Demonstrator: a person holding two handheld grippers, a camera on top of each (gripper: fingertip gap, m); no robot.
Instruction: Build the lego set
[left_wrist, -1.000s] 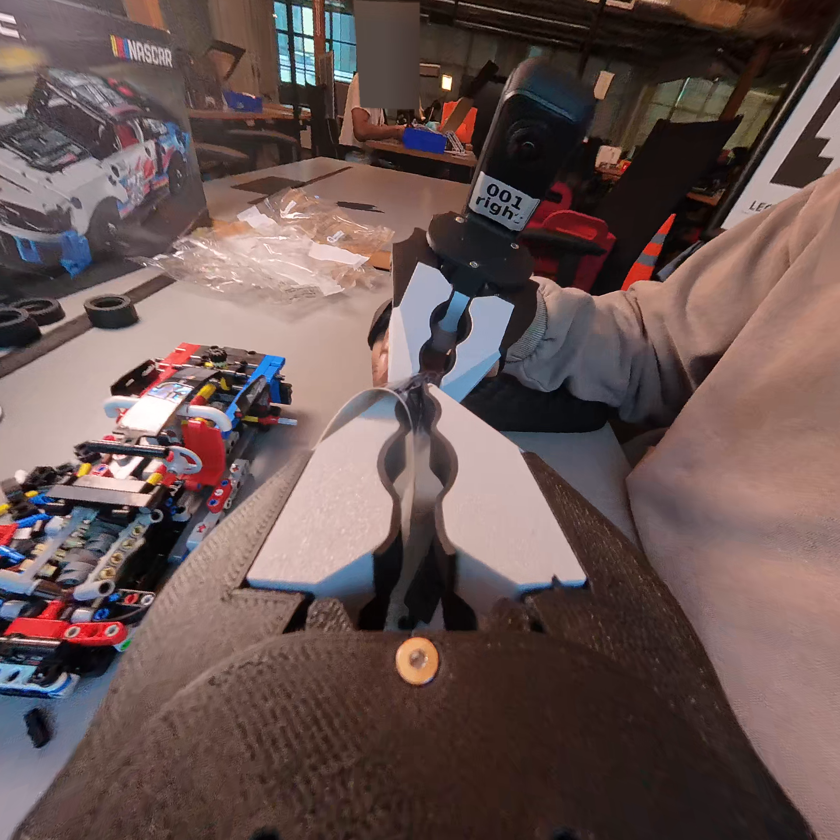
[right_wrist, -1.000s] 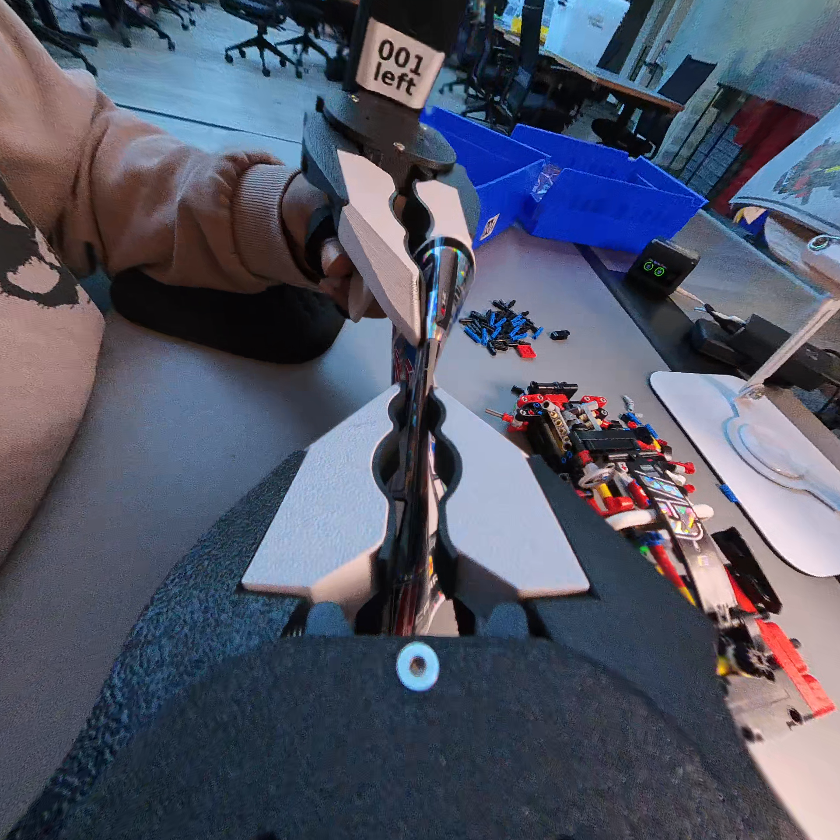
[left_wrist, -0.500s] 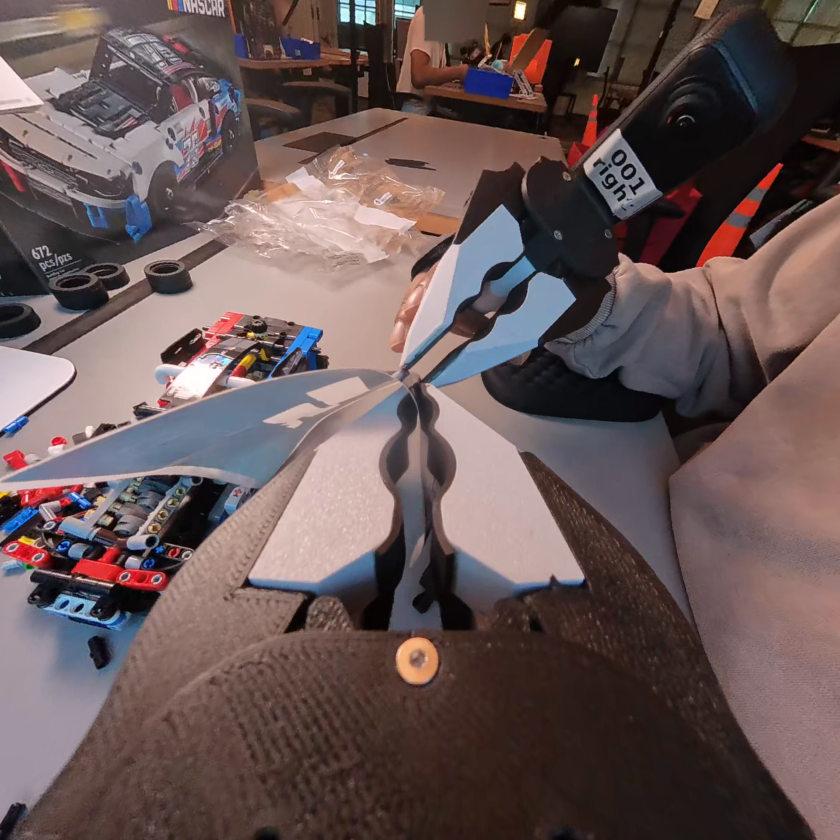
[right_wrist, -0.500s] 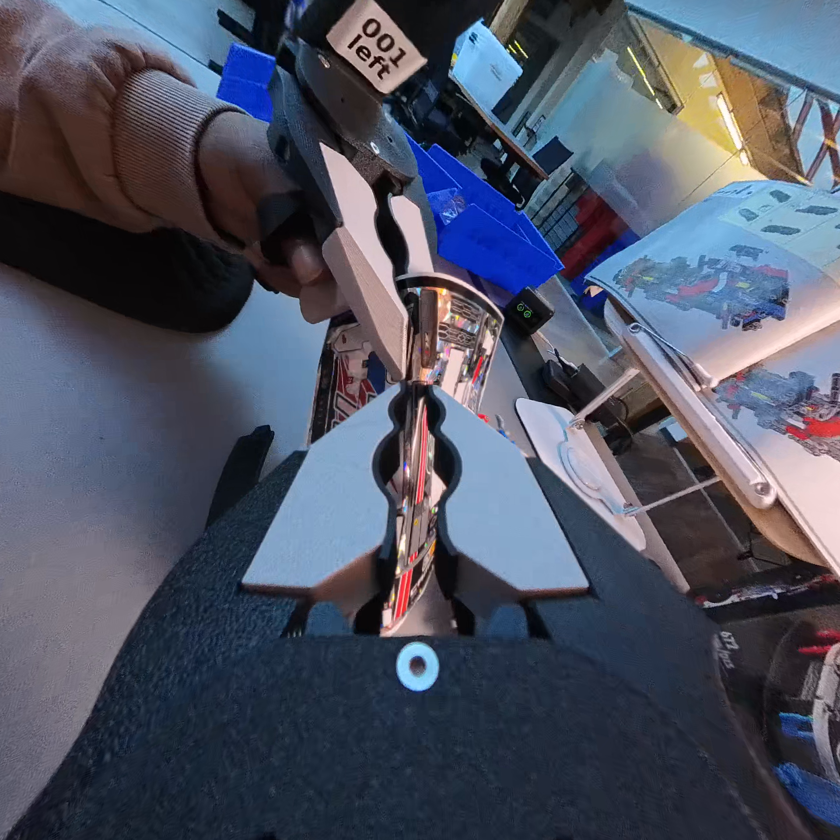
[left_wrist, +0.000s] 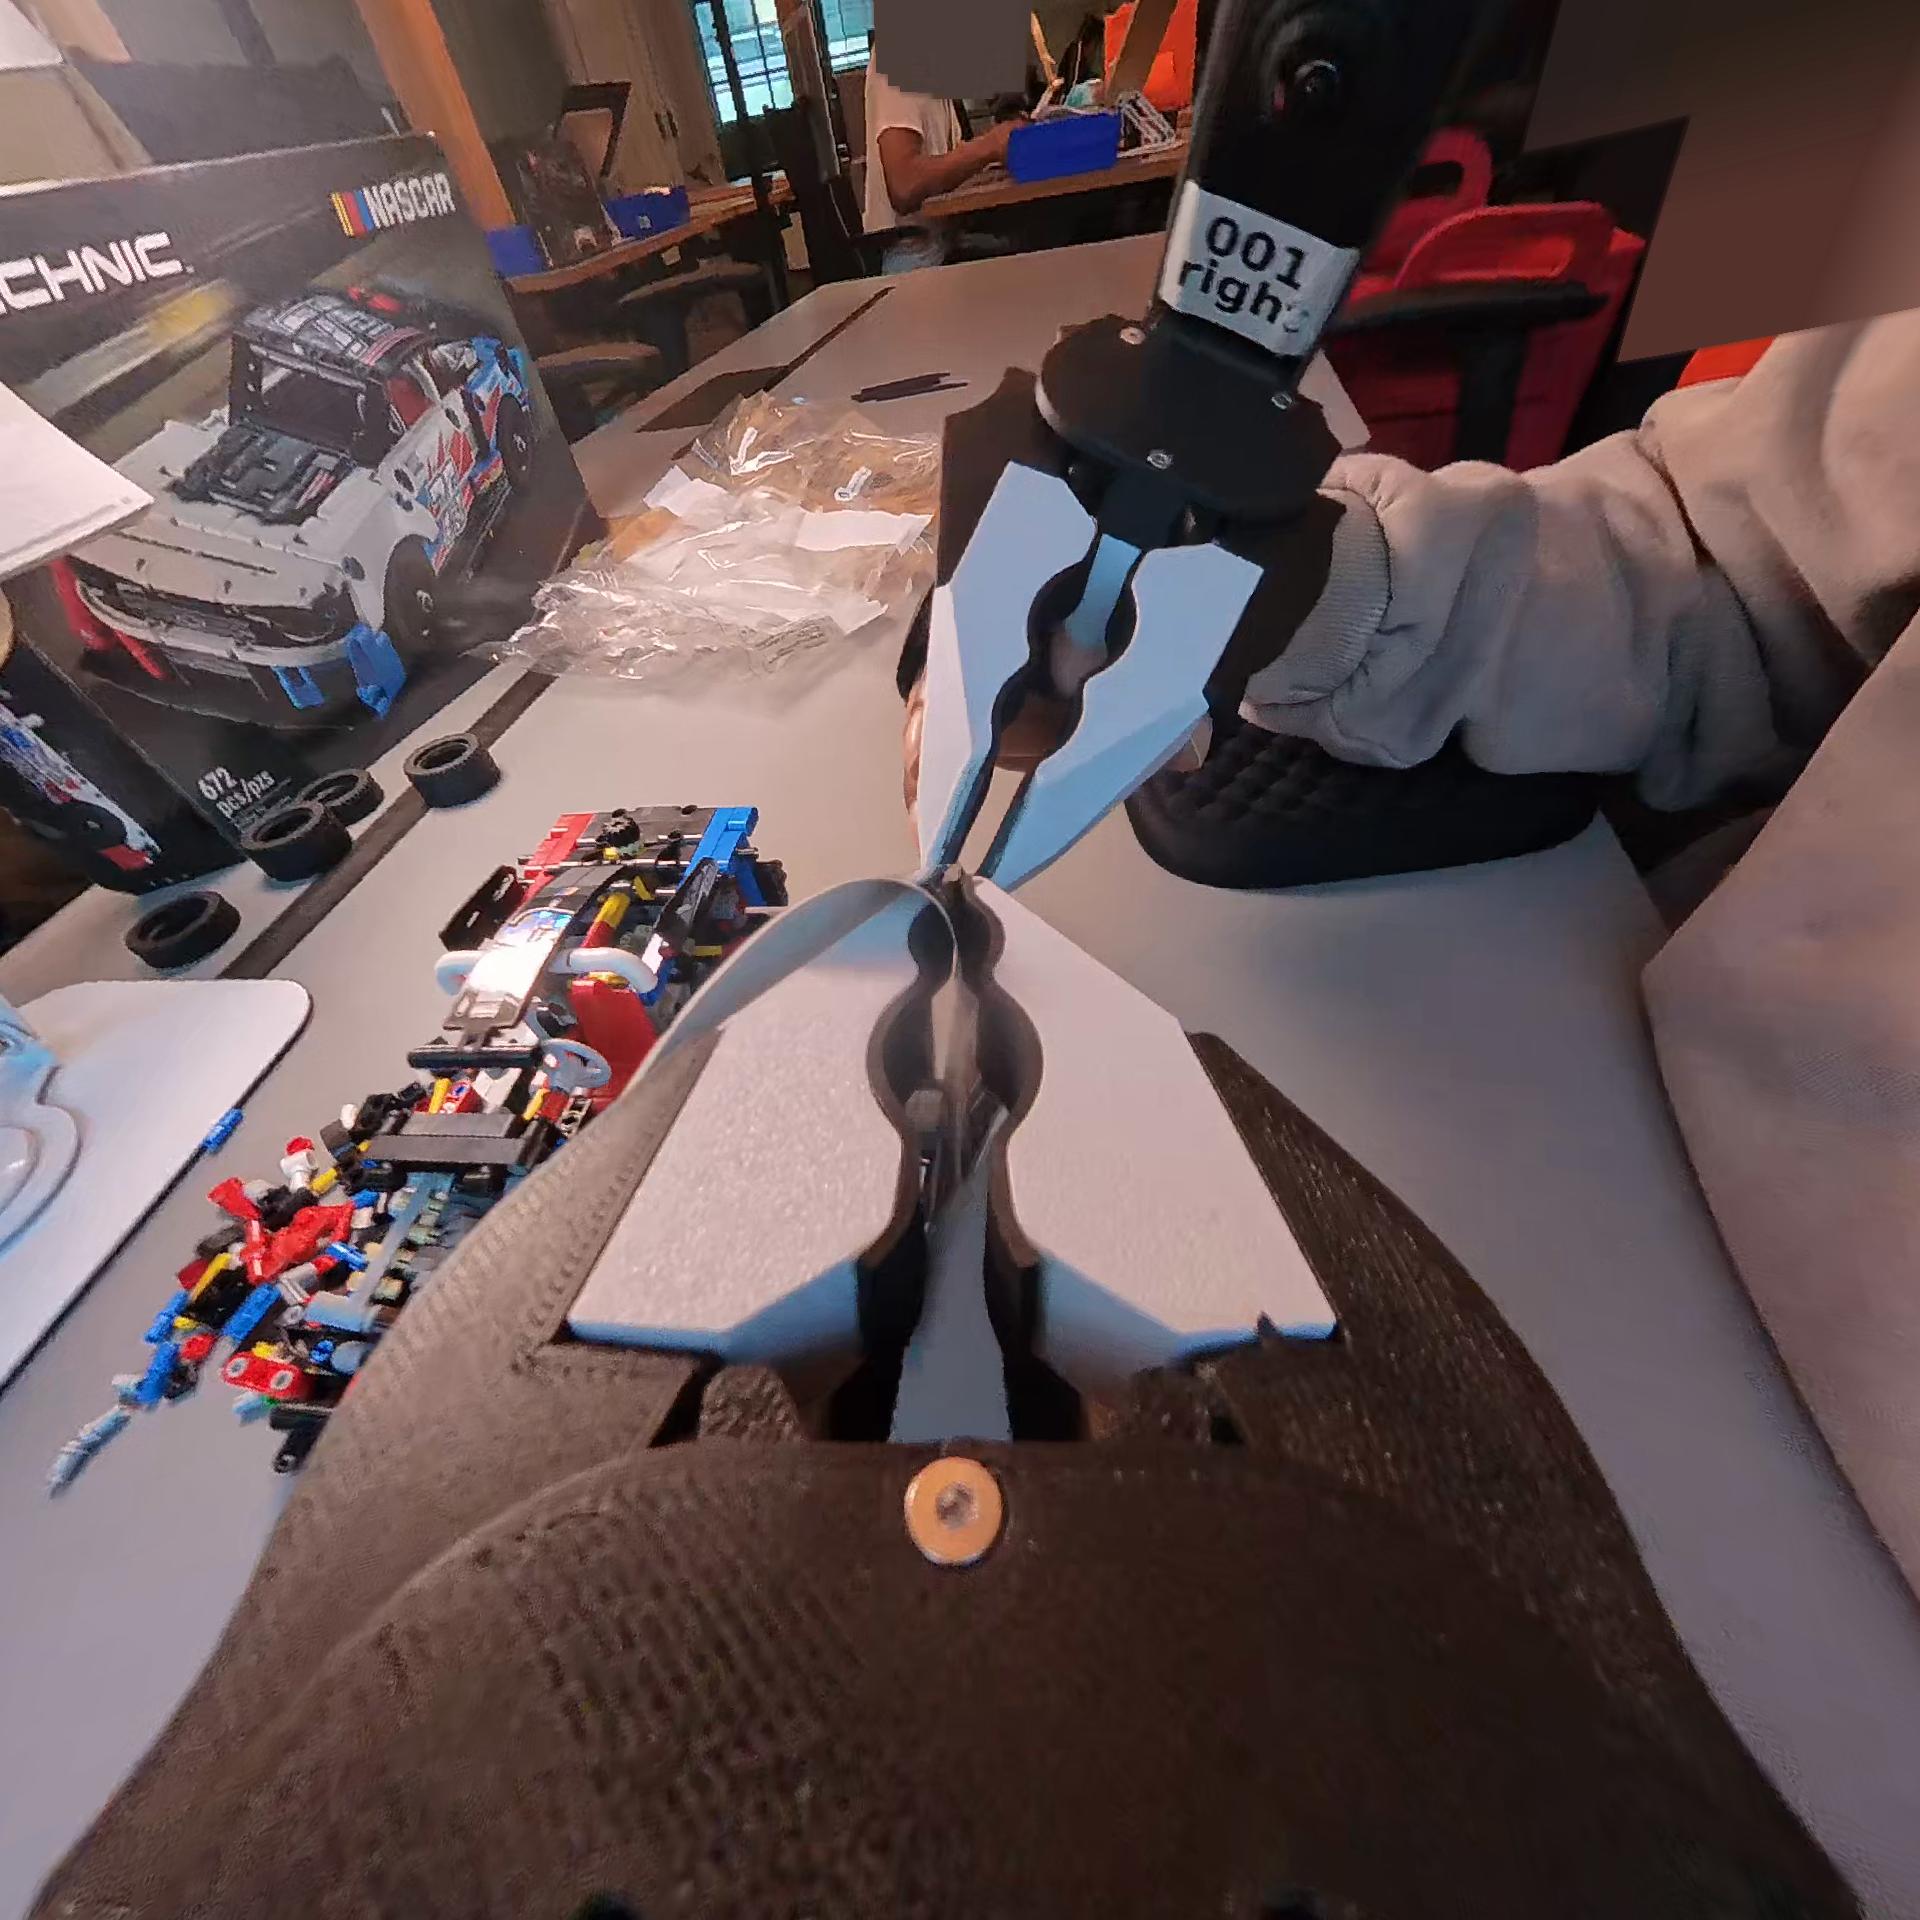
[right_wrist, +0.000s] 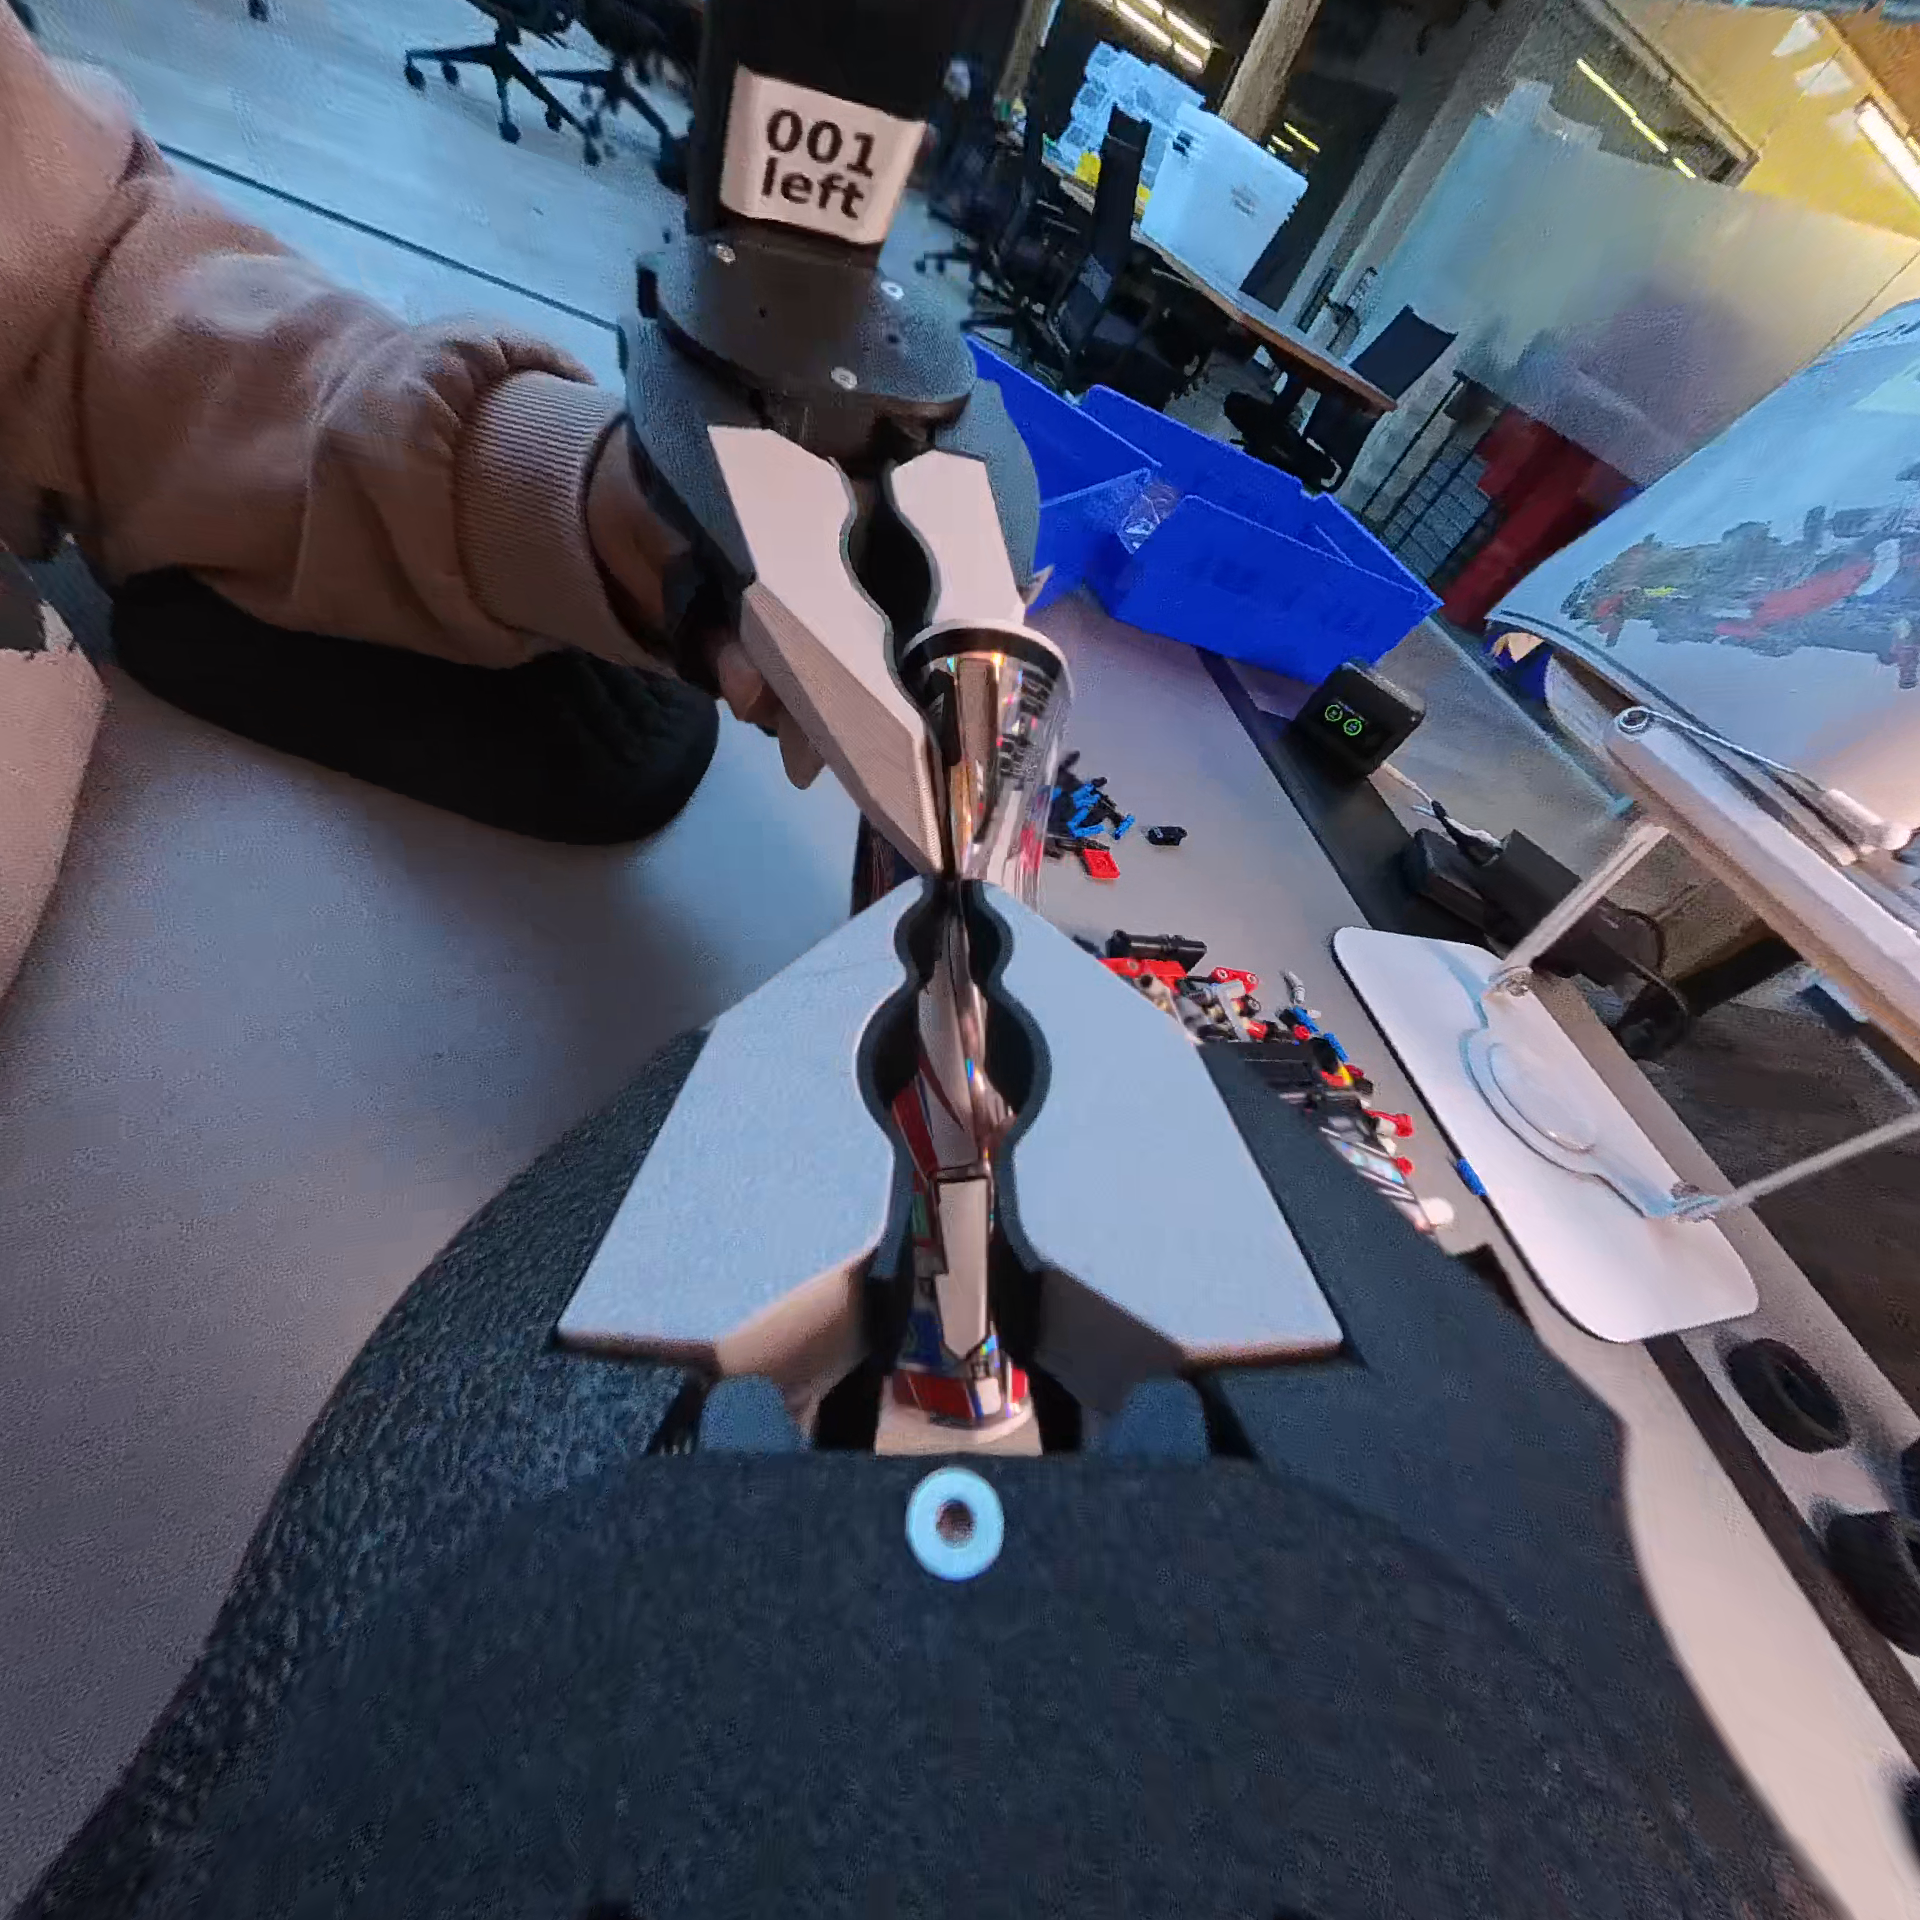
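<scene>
Both grippers meet tip to tip above the grey table and pinch one sticker sheet. My left gripper (left_wrist: 956, 896) is shut on the sheet (left_wrist: 790, 940), whose white back curls out to the left. My right gripper (right_wrist: 951, 891) is shut on the same sheet (right_wrist: 987, 748), whose glossy printed side shows between its fingers. The right gripper (left_wrist: 964, 868) faces me in the left wrist view, and the left gripper (right_wrist: 943, 862) faces me in the right wrist view. The half-built lego car (left_wrist: 603, 935) lies on the table to the left, also seen in the right wrist view (right_wrist: 1288, 1070).
Loose lego pieces (left_wrist: 260, 1268) lie by the car, with more small pins (right_wrist: 1091, 810) farther off. The set box (left_wrist: 260, 468), black tyres (left_wrist: 452, 769) and plastic bags (left_wrist: 748, 551) are behind. A booklet stand's white base (right_wrist: 1538, 1132), blue bins (right_wrist: 1247, 561) and a black wrist rest (left_wrist: 1351, 810) are nearby.
Both grippers keep their hold on the sheet. The sheet, spread wide to the left half a second ago, now curls in a narrow loop. Both grippers have turned back upright.
</scene>
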